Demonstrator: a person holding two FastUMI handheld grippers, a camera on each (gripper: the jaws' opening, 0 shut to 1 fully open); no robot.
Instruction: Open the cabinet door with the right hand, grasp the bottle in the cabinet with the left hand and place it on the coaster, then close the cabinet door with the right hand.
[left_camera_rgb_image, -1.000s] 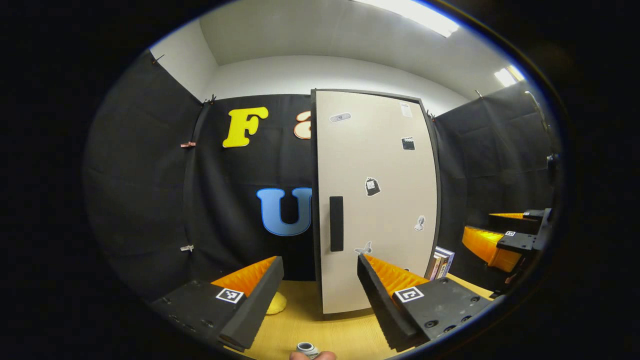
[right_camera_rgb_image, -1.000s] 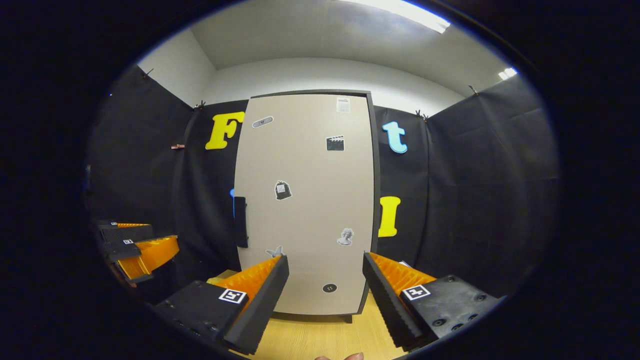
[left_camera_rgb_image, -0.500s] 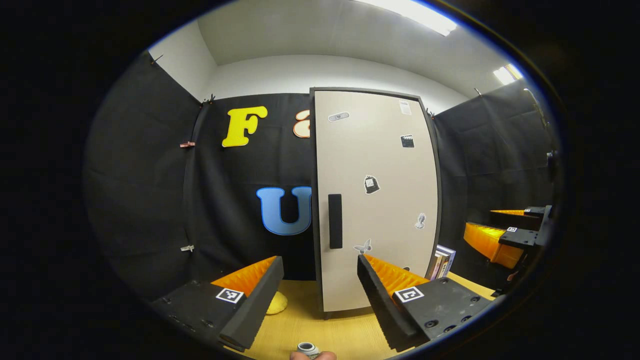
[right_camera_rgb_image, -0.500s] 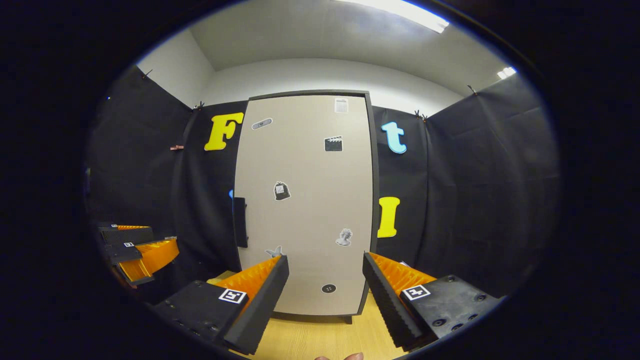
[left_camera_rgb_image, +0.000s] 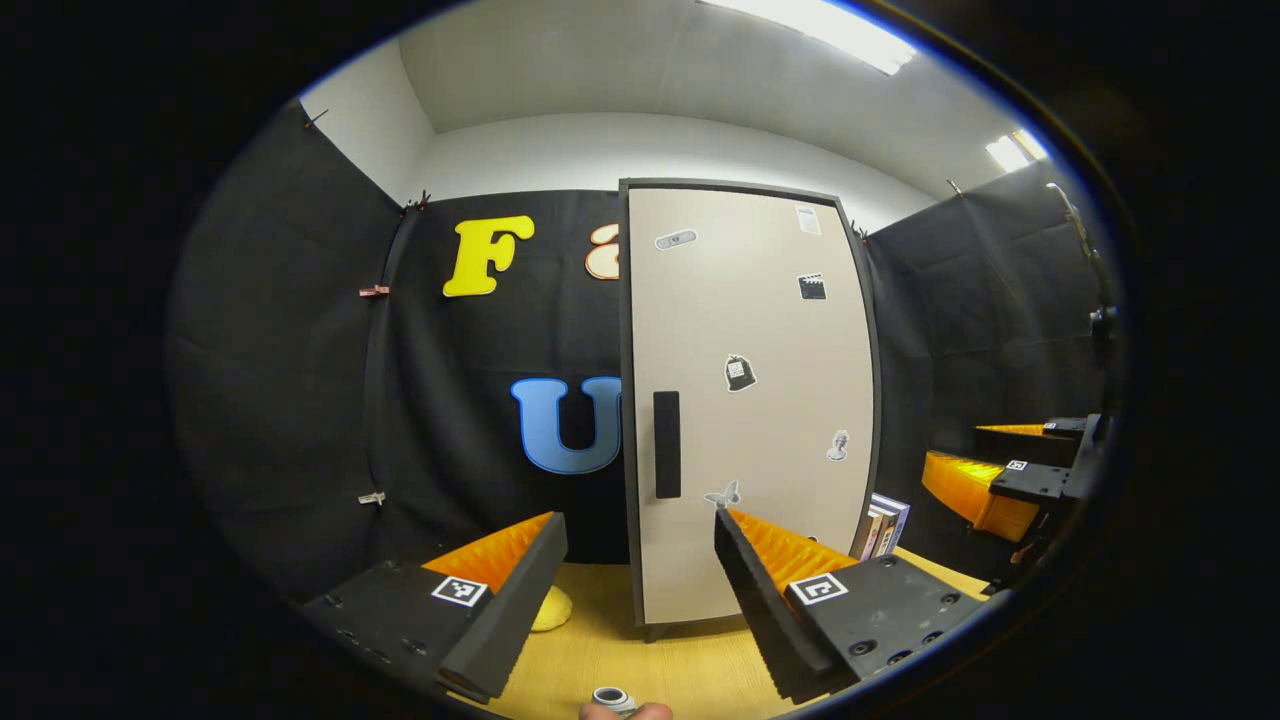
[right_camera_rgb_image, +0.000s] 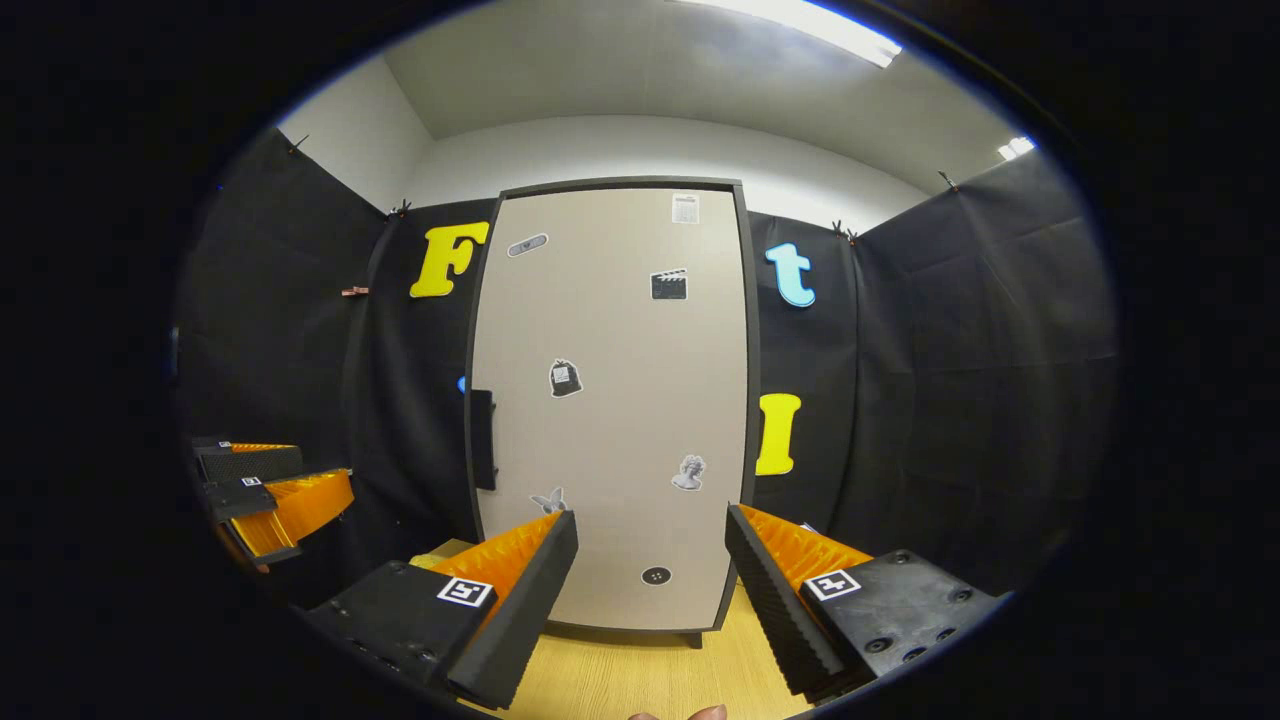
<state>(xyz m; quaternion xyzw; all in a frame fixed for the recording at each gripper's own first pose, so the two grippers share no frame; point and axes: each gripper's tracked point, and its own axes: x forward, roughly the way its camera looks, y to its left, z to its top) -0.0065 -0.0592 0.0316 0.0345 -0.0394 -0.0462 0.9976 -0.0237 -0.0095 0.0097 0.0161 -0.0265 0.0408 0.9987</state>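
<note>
Yellow pad: a small rounded yellow disc, likely the coaster, lies on the pale wooden tabletop at the left, just beside the left gripper's near finger.
Left gripper: the left gripper has its jaws spread wide, holding nothing, and hovers short of the door.
Handle: the black upright bar handle sits on the door's left edge, long axis vertical, up and to the left of the right gripper.
Door: the tall beige cabinet door with small stickers is shut, so the bottle behind it is hidden.
Right gripper: the right gripper is wide apart and empty, facing the door's lower middle.
Judgement: the right hand must travel left and upward to reach the handle.
Books: a few upright books stand right of the cabinet.
</note>
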